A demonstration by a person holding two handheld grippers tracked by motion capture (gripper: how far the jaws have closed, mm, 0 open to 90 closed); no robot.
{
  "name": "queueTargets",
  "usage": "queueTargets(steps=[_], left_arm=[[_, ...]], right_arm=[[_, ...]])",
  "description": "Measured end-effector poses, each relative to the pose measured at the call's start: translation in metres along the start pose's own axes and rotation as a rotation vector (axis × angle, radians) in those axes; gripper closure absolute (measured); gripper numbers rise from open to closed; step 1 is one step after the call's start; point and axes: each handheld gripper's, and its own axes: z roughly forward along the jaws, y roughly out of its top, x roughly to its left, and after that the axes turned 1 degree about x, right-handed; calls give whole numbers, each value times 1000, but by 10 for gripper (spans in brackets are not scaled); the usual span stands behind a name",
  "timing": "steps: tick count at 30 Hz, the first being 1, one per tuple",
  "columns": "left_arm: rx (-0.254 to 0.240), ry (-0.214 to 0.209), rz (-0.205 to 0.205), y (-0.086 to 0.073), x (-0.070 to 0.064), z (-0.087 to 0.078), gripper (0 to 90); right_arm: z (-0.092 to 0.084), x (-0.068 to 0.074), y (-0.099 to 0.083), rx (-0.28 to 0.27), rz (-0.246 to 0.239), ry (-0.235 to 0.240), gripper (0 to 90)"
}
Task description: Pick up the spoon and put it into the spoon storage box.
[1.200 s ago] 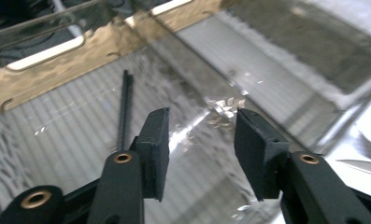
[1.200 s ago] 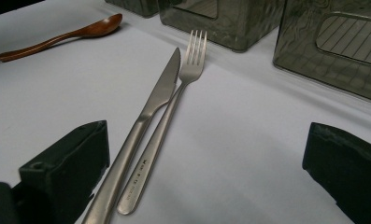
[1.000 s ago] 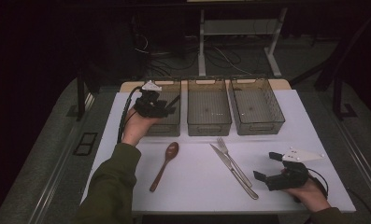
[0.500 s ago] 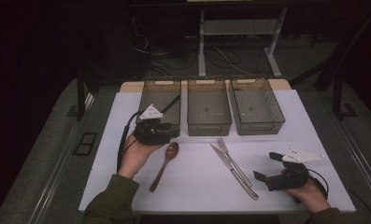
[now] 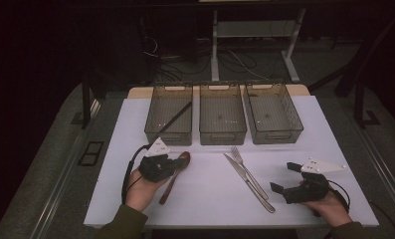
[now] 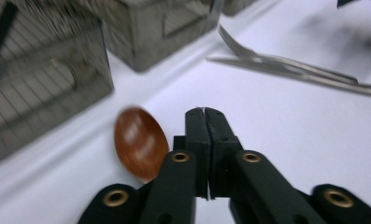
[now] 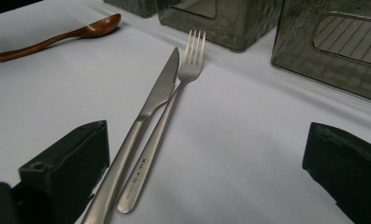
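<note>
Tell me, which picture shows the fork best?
The right gripper view: the fork lies close and sharp, tines to handle, beside the knife. The high view shows it whole but small. The left gripper view catches it blurred, farther off.

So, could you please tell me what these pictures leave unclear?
- Spoon, high view: the left tongs cover part of its handle.
- Spoon bowl, left gripper view: blurred.
- Dark stick in the left bin, high view: too dim to identify.
- Knife handle, right gripper view: end hidden by a jaw.
</note>
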Motion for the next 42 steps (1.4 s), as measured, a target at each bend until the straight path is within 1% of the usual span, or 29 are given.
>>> queueTargets(steps=[3, 4, 5, 9, 12, 13, 15, 17, 18, 19, 20, 22, 24, 28, 32, 35, 38, 42], left_arm=[[16, 0, -6, -10, -2, -2, 887], [14, -2, -15, -14, -3, -2, 887], [17, -4, -16, -17, -3, -2, 888], [45, -6, -27, -28, -5, 2, 887], [66, -5, -28, -33, -7, 5, 887], [79, -6, -20, -34, -7, 6, 887], [88, -17, -25, -36, -7, 7, 886], [108, -15, -39, -39, -8, 10, 886], [119, -21, -35, -39, -7, 11, 886], [123, -25, -41, -40, -7, 12, 886], [135, -24, -35, -40, -7, 13, 886], [148, -19, -27, -41, -8, 15, 886], [169, -8, -19, -42, -8, 16, 886], [176, 2, -28, -44, -5, 14, 887], [208, 25, -6, -45, -2, 13, 887], [217, 52, 10, -44, -1, 12, 887], [220, 62, 12, -44, 1, 11, 886], [228, 96, 22, -44, 4, 9, 886]], right_arm=[[0, 0, 0, 4, 0, 1, 2], [0, -1, 0, 7, 0, 0, 2], [0, -1, 0, 7, 4, -1, 2], [2, -2, 0, 4, 3, 0, 2], [2, -1, 1, 5, 2, 0, 2], [2, -1, 1, 5, 1, 2, 2], [2, 0, 1, 6, -3, 1, 2], [2, -1, 1, 4, 0, 1, 2], [1, -1, 1, 0, -1, 2, 2], [1, 0, 1, -1, -1, 4, 2], [1, 0, 1, 0, -7, 4, 2], [1, 0, 0, 5, -9, 7, 2], [0, 0, 1, -3, 0, 6, 2], [2, 1, 2, 4, -9, 5, 2], [4, 0, 2, 4, -8, 4, 2], [3, 0, 2, 4, -7, 5, 2], [3, 0, 2, 3, -8, 7, 2], [3, 0, 2, 2, -7, 7, 2]])
